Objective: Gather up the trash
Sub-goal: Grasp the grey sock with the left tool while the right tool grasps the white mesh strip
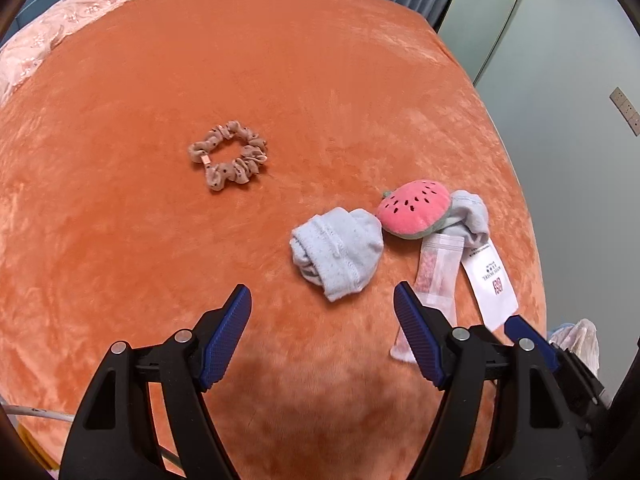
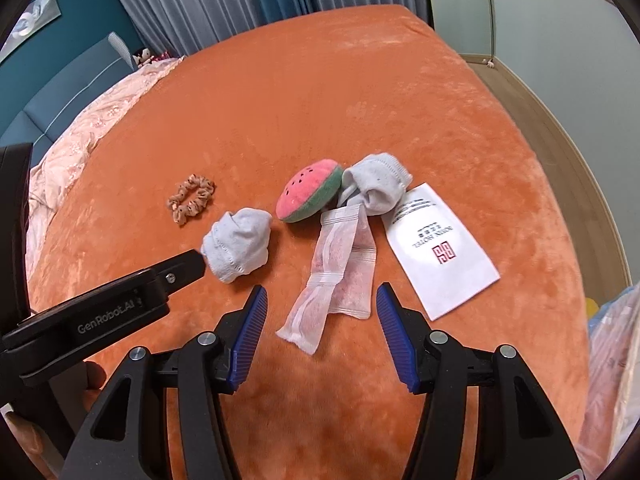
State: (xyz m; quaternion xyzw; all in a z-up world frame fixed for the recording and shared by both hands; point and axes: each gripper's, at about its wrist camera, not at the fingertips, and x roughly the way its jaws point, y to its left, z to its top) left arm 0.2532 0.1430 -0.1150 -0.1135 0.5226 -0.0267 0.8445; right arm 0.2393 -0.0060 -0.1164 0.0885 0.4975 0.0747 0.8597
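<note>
Two clear plastic zip bags [image 2: 340,272] with pinkish residue lie crossed on the orange bed cover [image 2: 320,100], just ahead of my open, empty right gripper [image 2: 322,302]. A white paper packet [image 2: 436,252] with a red logo lies to their right. In the left wrist view the zip bags [image 1: 434,276] and the paper packet [image 1: 490,280] lie at the right. My left gripper [image 1: 322,300] is open and empty, just short of a rolled pale blue sock [image 1: 338,252]. The left gripper's side also shows in the right wrist view [image 2: 120,304].
A watermelon plush [image 2: 310,196], a second grey sock [image 2: 378,186], the rolled sock [image 2: 238,246] and a tan scrunchie [image 2: 191,198] lie on the bed. A pink quilt [image 2: 80,152] lies at the left. A plastic bag [image 2: 612,360] hangs off the bed's right edge.
</note>
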